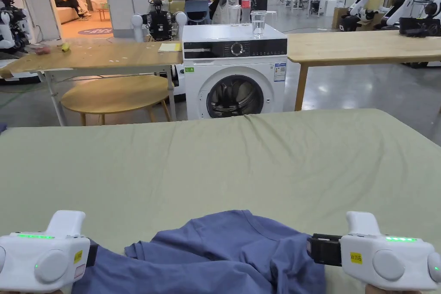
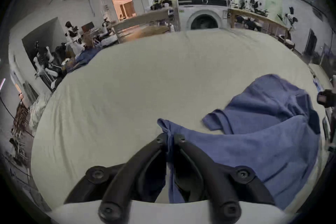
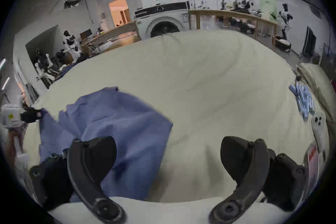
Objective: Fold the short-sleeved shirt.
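While its two black jaws pinch a bunched edge of the blue short-sleeved shirt [image 2: 254, 146], the left gripper [image 2: 170, 138] sits at the near left of the green-covered table [image 1: 215, 165]. The right gripper [image 3: 168, 158] hangs with jaws spread wide, its left jaw over the shirt's right edge. The shirt lies crumpled at the table's near edge, long axis running left to right between the grippers, one sleeve pointing left; behind stands a washing machine [image 1: 234, 75].

Bare green tabletop [image 1: 215, 157] beyond crumpled shirt [image 1: 224, 256]
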The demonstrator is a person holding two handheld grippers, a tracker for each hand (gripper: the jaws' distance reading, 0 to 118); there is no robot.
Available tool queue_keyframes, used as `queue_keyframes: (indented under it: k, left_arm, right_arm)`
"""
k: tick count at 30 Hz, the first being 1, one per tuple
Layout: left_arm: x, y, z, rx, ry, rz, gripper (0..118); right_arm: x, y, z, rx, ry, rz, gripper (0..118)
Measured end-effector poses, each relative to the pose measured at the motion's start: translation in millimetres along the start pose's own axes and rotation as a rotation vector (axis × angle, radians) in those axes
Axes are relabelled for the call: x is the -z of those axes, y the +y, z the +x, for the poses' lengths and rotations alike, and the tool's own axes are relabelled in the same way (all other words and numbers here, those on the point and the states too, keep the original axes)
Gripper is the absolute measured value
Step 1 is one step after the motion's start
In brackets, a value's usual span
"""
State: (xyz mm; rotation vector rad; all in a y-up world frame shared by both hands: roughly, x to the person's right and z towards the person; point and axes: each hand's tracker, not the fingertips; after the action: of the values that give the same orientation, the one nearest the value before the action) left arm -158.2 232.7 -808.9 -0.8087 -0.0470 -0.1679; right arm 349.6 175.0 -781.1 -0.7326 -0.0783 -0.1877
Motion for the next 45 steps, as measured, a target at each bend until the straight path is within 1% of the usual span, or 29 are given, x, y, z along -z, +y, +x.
queue_keyframes:
  k: [2,3,4,5,6,7,8,9,10,11,12,13,15,16,17,19,21,22,25,27,30,33,36,38,42,45]
  left_arm:
    - [-6.9,0.3,-2.6,0.006,-0.004,0.009,1]
    - [-6.0,1.7,-4.3,0.007,-0.004,0.01,1]
    - [-5.3,1.4,-5.4,0.005,-0.005,0.01,1]
    - [-4.7,0.9,-5.9,0.0,-0.007,0.009,1]
    - [-3.7,0.2,-6.2,-0.005,-0.007,0.007,1]
    - [-1.5,-0.3,-6.4,-0.01,-0.003,0.007,1]
    - [-0.5,-1.1,-6.9,-0.014,-0.002,0.006,1]
    - [-0.1,-1.8,-6.9,-0.014,-0.002,0.005,1]
    - [0.0,-2.6,-6.6,-0.013,0.001,0.004,1]
    - [0.6,-4.0,-6.6,-0.013,0.004,0.004,1]
    - [0.3,-4.9,-6.5,-0.009,0.007,0.005,1]
    - [-1.0,-5.7,-6.5,-0.004,0.011,0.005,1]
    - [-7.8,-8.9,-11.2,0.0,0.018,0.012,1]
    - [-13.3,-9.4,-13.6,0.004,0.021,0.018,1]
    - [-21.8,-9.5,-16.8,0.012,0.025,0.029,1]
    - [-41.5,-9.1,-25.3,0.044,0.04,0.052,1]
    - [-62.5,-4.6,-33.1,0.093,0.095,0.095,1]
    - [-74.1,0.2,-39.2,0.095,0.115,0.118,1]
    - [-115.2,11.6,-53.2,0.064,0.134,0.173,1]
    - [-143.5,22.7,-64.8,0.045,0.178,0.233,1]
    - [-177.4,45.6,-85.7,-0.003,0.201,0.308,1]
    - [-209.0,70.3,-104.2,-0.072,0.228,0.394,1]
    - [-231.8,97.7,-119.3,-0.129,0.24,0.472,1]
    - [-241.9,116.4,-124.1,-0.151,0.238,0.514,1]
    - [-252.6,156.7,-117.5,-0.121,0.285,0.579,1]
    - [-249.6,179.9,-116.8,-0.116,0.305,0.603,1]
  right_arm:
    - [15.9,0.4,3.5,0.045,-0.017,-0.049,114]
    - [25.0,-1.9,2.2,0.063,0.003,-0.096,114]
    - [35.0,-6.4,-1.7,0.05,0.002,-0.145,113]
    - [42.3,-12.3,-6.2,0.019,-0.021,-0.177,107]
    - [48.2,-19.8,-14.8,-0.041,-0.048,-0.198,106]
    - [47.3,-24.7,-24.2,-0.139,-0.116,-0.173,99]
    - [38.5,-24.8,-29.5,-0.156,-0.093,-0.113,91]
    - [32.8,-23.6,-30.8,-0.125,-0.058,-0.121,86]
    - [28.8,-22.6,-32.2,-0.122,-0.041,-0.114,86]
    - [24.4,-22.1,-34.3,-0.134,-0.031,-0.108,69]
    - [21.5,-20.9,-35.7,-0.14,-0.021,-0.109,45]
    - [17.1,-19.3,-34.6,-0.142,-0.025,-0.113,0]
    - [5.5,-13.8,-31.7,-0.116,0.001,-0.136,0]
    - [-3.1,-11.9,-30.6,-0.116,0.004,-0.129,0]
    - [-15.6,-10.4,-33.7,-0.121,-0.005,-0.095,0]
    - [-46.6,2.7,-31.2,-0.107,0.016,-0.03,0]
    - [-79.1,18.5,-33.8,-0.107,0.037,0.023,0]
    - [-95.3,27.5,-34.9,-0.111,0.049,0.047,0]
    - [-139.1,55.0,-44.3,-0.164,0.056,0.129,0]
    - [-171.2,76.9,-53.0,-0.205,0.059,0.199,0]
    - [-211.9,107.9,-65.1,-0.24,0.048,0.304,0]
    - [-243.7,142.7,-68.9,-0.222,0.025,0.384,0]
    - [-270.1,179.7,-69.4,-0.185,0.05,0.45,0]
    - [-283.1,197.5,-75.5,-0.18,0.048,0.5,0]
    - [-297.8,232.5,-91.6,-0.162,0.041,0.601,0]
    - [-294.7,249.4,-99.3,-0.153,0.029,0.637,0]
